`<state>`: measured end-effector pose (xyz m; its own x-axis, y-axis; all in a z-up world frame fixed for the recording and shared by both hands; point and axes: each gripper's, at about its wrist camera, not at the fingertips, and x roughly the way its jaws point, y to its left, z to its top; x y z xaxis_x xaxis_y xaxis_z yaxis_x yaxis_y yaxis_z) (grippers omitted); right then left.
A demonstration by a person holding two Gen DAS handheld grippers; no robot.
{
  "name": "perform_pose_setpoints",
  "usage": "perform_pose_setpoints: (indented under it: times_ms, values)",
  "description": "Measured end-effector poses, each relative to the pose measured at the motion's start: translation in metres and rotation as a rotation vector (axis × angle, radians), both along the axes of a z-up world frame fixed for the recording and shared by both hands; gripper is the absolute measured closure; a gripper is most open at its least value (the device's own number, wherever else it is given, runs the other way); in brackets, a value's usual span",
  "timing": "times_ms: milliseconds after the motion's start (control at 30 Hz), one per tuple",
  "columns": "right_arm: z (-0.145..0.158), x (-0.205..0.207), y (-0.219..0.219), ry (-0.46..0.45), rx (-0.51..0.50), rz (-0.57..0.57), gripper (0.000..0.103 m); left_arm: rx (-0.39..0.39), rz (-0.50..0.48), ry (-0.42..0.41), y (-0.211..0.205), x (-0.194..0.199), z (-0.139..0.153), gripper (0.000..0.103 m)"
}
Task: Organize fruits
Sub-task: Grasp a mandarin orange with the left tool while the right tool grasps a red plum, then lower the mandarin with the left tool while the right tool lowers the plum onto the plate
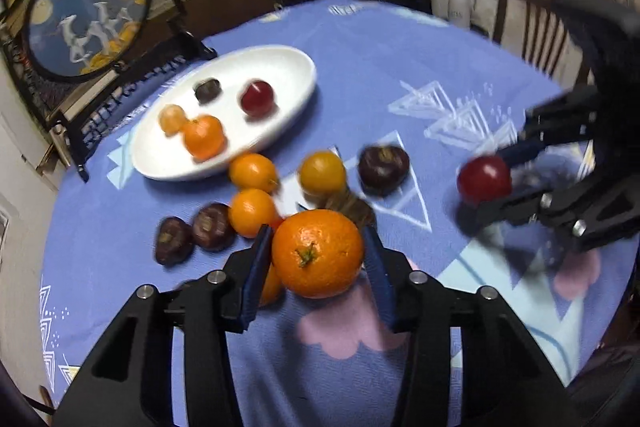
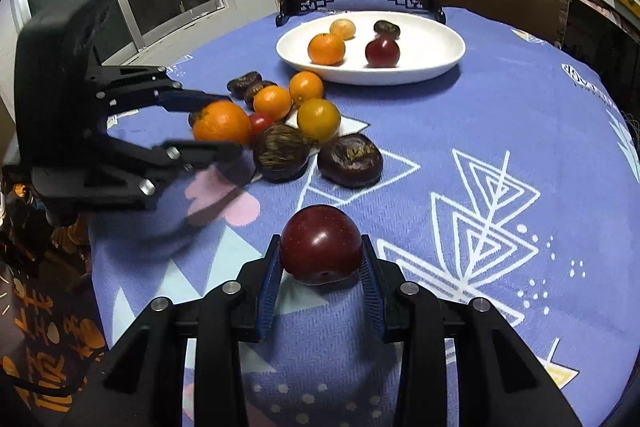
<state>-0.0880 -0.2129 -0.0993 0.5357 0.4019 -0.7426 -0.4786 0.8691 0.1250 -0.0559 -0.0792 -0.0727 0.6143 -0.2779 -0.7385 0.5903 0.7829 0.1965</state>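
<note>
Left gripper (image 1: 316, 255) clamps an orange (image 1: 317, 253); right gripper (image 2: 320, 259) clamps a red apple (image 2: 321, 243). Both seem bound for the white plate (image 2: 448, 63) ahead, beyond loose fruit.

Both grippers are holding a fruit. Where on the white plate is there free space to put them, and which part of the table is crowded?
The white plate has bare room at its right end, beyond the red plum; its left half holds two oranges. The crowded part is the fruit cluster on the cloth before the plate. The blue cloth right of that cluster is bare.
</note>
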Motion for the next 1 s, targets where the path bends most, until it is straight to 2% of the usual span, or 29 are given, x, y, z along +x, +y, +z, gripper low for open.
perform_pose_setpoints:
  times_ms: [167,300,433,567,733,800,1000]
  values:
    - [0.02,0.006,0.006,-0.04,0.018,0.011,0.066,-0.074,0.092,-0.046,0.023,0.022,0.027,0.059]
    - [0.055,0.018,0.008,-0.135,0.046,0.003,0.066,-0.112,0.192,-0.078,0.039,0.053,0.046,0.059]
    - [0.089,0.045,0.01,-0.227,0.078,-0.027,0.066,-0.136,0.278,-0.114,0.047,0.089,0.061,0.059]
    - [0.105,0.081,0.017,-0.265,0.118,-0.047,0.066,-0.13,0.344,-0.149,0.045,0.122,0.065,0.059]
    - [0.106,0.135,0.021,-0.276,0.153,-0.111,0.066,-0.131,0.379,-0.135,0.038,0.164,0.057,0.059]
    - [0.099,0.159,0.021,-0.244,0.193,-0.136,0.066,-0.127,0.393,-0.122,0.035,0.175,0.05,0.059]
    - [0.074,0.201,0.027,-0.176,0.224,-0.17,0.066,-0.132,0.402,-0.056,0.033,0.194,0.023,0.059]
